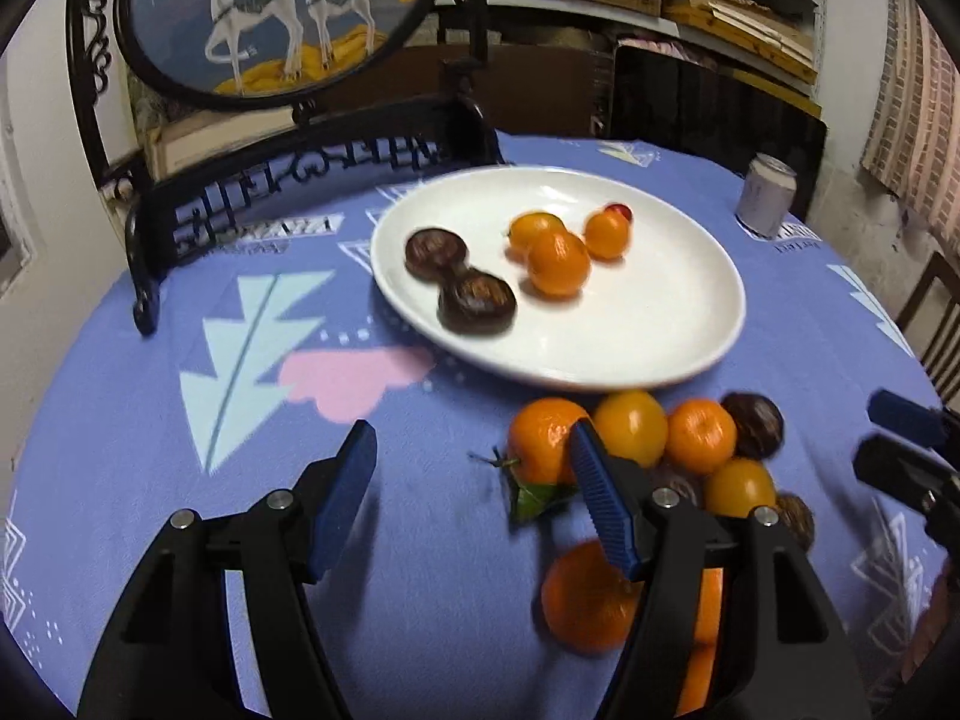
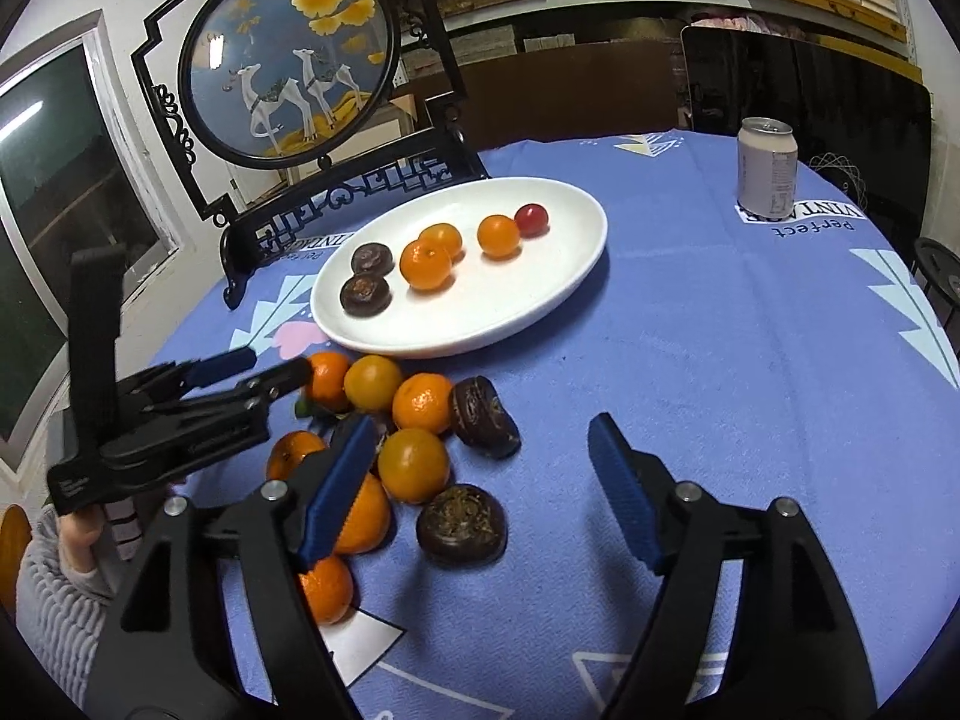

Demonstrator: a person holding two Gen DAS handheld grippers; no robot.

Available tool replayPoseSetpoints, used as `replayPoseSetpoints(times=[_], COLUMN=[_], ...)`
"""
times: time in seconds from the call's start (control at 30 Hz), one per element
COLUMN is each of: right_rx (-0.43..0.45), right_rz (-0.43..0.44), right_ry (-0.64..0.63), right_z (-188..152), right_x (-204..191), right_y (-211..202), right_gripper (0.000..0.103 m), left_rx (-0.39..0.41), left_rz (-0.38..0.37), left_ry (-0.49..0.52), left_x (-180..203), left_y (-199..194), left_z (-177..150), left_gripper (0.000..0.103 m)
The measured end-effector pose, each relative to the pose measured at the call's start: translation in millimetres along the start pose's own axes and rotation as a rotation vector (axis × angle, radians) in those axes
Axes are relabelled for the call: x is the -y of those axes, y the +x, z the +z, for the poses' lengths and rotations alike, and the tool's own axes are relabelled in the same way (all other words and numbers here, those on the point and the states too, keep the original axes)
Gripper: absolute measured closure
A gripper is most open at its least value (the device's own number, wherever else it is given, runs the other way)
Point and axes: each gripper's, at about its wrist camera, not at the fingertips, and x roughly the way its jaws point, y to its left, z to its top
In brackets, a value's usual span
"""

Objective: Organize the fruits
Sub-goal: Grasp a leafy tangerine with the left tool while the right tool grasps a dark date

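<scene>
Right wrist: fruits [image 2: 414, 465] left of open claw [image 2: 480, 462].

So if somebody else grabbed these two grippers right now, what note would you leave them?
Left gripper: open, holding nothing, hovering at the left edge of the loose fruit pile.
Right gripper: open, holding nothing, above the cloth just right of the pile.
White plate: two dark brown fruits, three orange ones and a small red one lie on it in rows.
Left to do: the pile of orange and dark fruits on the blue tablecloth in front of the plate.
</scene>
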Motion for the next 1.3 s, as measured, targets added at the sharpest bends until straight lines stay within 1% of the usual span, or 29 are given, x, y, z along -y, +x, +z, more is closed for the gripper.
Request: replayPoseSetpoints(times=[0.07,0.1,0.13,0.17,0.2,0.27,0.3,0.37,0.4,0.47,0.5,0.67,0.8,0.93,1.03,1.07,1.1,1.13,1.2,1.27,1.3], right_rx=[0.001,0.002,0.003,0.003,0.002,0.004,0.005,0.009,0.01,0.01,0.008,0.004,-0.002,-0.007,-0.013,-0.018,-0.025,-0.038,-0.06,-0.071,-0.078], right_rz=[0.004,0.005,0.004,0.003,0.003,0.005,0.005,0.005,0.005,0.002,0.001,-0.001,-0.002,-0.004,-0.003,-0.002,0.0,0.007,0.031,0.045,0.05], right_ry=[-0.003,-0.006,-0.009,-0.011,-0.011,-0.004,-0.002,0.0,0.001,0.001,0.001,-0.007,-0.007,-0.011,-0.005,-0.002,0.004,0.015,0.041,0.053,0.056], right_z=[0.2,0.2,-0.1,-0.8,-1.1,-0.8,-0.3,0.1,0.3,0.3,0.2,-0.2,0.1,-1.0,-1.1,-1.1,-1.3,-1.2,-1.0,-0.7,-0.7], right_x=[-1.2,-2.0,-2.7,-2.6,-2.2,-0.8,-0.5,0.2,0.3,0.5,0.3,-1.5,-1.8,-2.6,-1.0,-0.4,0.8,2.6,6.7,8.9,10.1], right_y=[-0.5,-0.9,-1.0,-1.9,-1.9,-2.6,-2.8,-3.9,-4.0,-3.8,-3.2,-1.9,-0.5,0.0,0.8,1.7,2.8,4.9,6.3,6.1,5.2], right_gripper=[0.027,0.027,0.026,0.026,0.026,0.026,0.026,0.026,0.026,0.026,0.026,0.026,0.026,0.026,0.026,0.026,0.026,0.026,0.026,0.026,0.026], left_rx=[0.002,0.002,0.004,0.001,-0.007,-0.025,-0.024,0.01,0.028,0.053,0.053,0.009,0.014,-0.002,-0.01,-0.014,-0.022,-0.027,-0.032,-0.033,-0.031], left_rz=[0.0,0.017,0.048,0.095,0.112,0.104,0.082,0.038,0.025,0.026,0.031,0.073,0.064,0.042,0.0,-0.013,-0.038,-0.058,-0.102,-0.13,-0.131], left_ry=[-0.016,-0.021,-0.021,-0.024,-0.03,-0.068,-0.111,-0.179,-0.186,-0.158,-0.14,-0.009,0.01,0.021,0.023,0.023,0.024,0.028,0.038,0.046,0.047], left_x=[-4.3,-8.5,-12.5,-20.2,-26.4,-42.6,-52.6,-63.9,-63.9,-56.8,-51.4,-22.1,-16.8,-12.7,-9.1,-7.7,-6.4,-5.1,-2.1,0.0,-0.3], left_y=[2.5,2.8,2.2,0.4,-0.9,-4.0,-8.2,-18.8,-22.4,-24.8,-23.1,-3.8,0.7,9.7,14.4,15.3,16.2,16.4,14.9,12.5,11.8], left_z=[1.4,1.0,0.2,-2.6,-4.8,-8.9,-9.9,-8.9,-8.0,-6.5,-6.8,-10.9,-10.1,-9.3,-8.2,-8.5,-9.0,-9.8,-11.3,-12.9,-13.7], left_gripper=[0.032,0.025,0.02,0.013,0.013,0.013,0.013,0.013,0.013,0.013,0.013,0.013,0.013,0.014,0.02,0.025,0.032,0.036,0.055,0.063,0.064])
